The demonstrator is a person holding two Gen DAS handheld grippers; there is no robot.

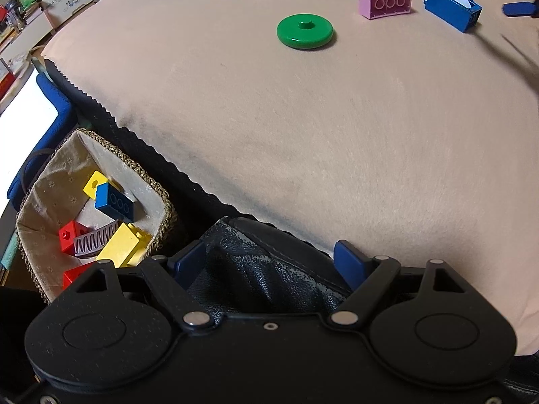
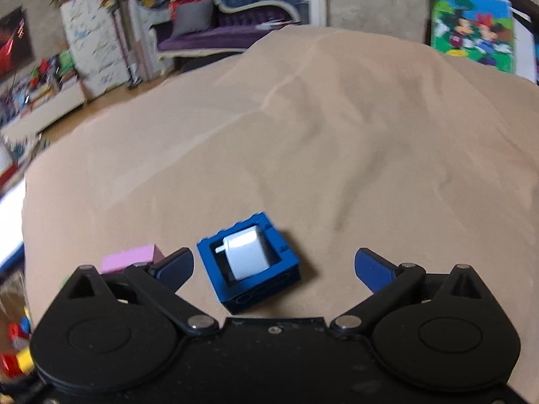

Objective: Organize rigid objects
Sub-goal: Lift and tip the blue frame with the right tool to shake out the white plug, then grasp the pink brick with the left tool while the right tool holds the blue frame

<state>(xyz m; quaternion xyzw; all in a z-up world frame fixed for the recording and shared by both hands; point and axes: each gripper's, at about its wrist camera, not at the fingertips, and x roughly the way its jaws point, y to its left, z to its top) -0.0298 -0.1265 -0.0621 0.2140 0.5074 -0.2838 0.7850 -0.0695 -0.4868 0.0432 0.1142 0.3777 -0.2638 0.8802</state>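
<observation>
Spread wide, the right gripper (image 2: 273, 266) straddles the blue block (image 2: 251, 266) without touching it. Left gripper (image 1: 271, 262), also spread, hangs beside the basket (image 1: 158, 185), well apart from that block.

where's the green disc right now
The green disc lies flat on the beige cloth in the left wrist view, upper centre, left of the pink brick and apart from it; the right wrist view doesn't show it.
</observation>
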